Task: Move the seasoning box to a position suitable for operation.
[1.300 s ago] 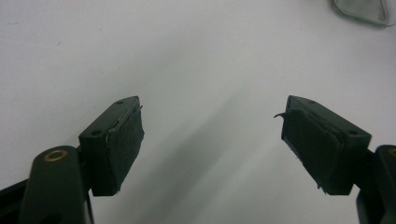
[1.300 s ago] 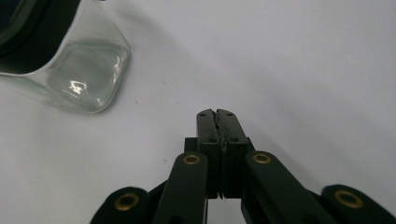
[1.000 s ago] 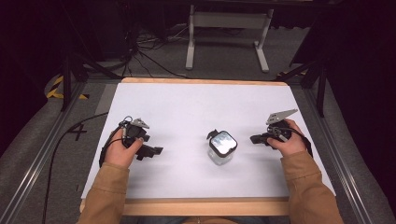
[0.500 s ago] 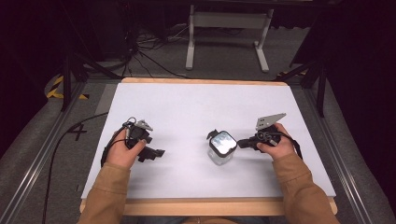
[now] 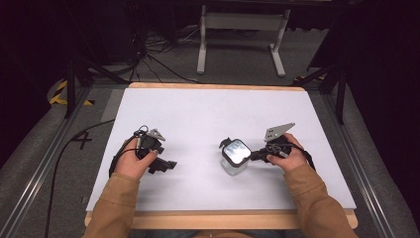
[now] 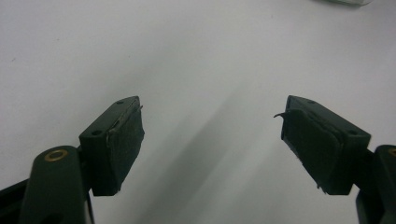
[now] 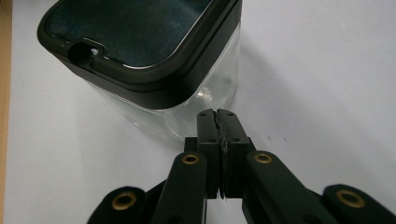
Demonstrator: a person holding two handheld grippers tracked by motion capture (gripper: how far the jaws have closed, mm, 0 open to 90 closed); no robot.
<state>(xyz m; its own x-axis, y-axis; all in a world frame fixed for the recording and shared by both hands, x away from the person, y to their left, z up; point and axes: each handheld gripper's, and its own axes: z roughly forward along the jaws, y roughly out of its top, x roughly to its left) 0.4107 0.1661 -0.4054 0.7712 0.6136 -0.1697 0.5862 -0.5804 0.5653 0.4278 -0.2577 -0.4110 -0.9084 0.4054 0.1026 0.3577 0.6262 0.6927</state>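
While the right tool (image 7: 218, 114), pressed together, nears the jar (image 5: 235, 157), the spread left tool (image 6: 212, 140) overlooks bare table (image 5: 198, 114).

One clear container (image 5: 234, 157) with one dark lid (image 5: 236, 150) stands on one white table (image 5: 208, 114). Two hand-held grippers are present: the left gripper (image 5: 168, 165) and the right gripper (image 5: 252, 156), each with two black jaws. Two hands hold them, one each. Two tan sleeves (image 5: 114, 208) come in from the bottom edge. One white frame with two legs (image 5: 241, 22) stands behind the table.
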